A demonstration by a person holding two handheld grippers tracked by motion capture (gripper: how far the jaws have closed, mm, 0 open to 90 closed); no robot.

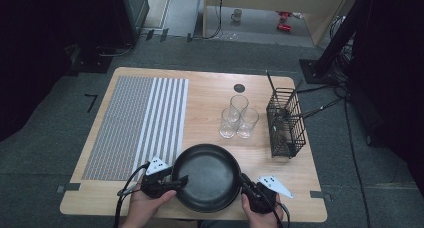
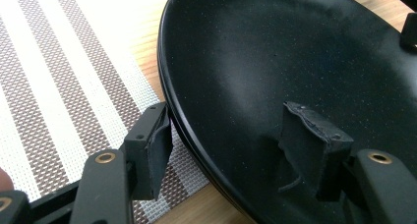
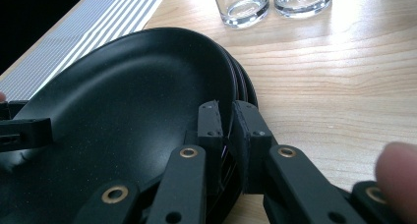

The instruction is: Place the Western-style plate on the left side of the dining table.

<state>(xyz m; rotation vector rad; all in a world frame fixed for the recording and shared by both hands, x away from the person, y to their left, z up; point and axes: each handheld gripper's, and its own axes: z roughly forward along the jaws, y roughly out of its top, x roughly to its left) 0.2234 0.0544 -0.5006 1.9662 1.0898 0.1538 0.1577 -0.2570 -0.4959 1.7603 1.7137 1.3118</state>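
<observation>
Glasses (image 1: 236, 119) and wire rack (image 1: 285, 123) stand beyond black plates (image 1: 206, 177); right hand-held gripper (image 1: 248, 187) clamps them, left (image 1: 176, 180) gapes.

1. Three clear glasses (image 1: 236, 119) are standing clustered together on the surface (image 1: 210, 90).
2. A stack of black plates (image 1: 206, 176) is lying at the near edge; the right gripper view is showing at least three rims, the exact number being unclear.
3. One striped placemat (image 1: 137, 125) is lying at the left.
4. One black wire basket (image 1: 285, 122) is standing at the right.
5. Two hand-held grippers, left hand-held gripper (image 1: 170, 180) and right hand-held gripper (image 1: 248, 184), are flanking the plates.
</observation>
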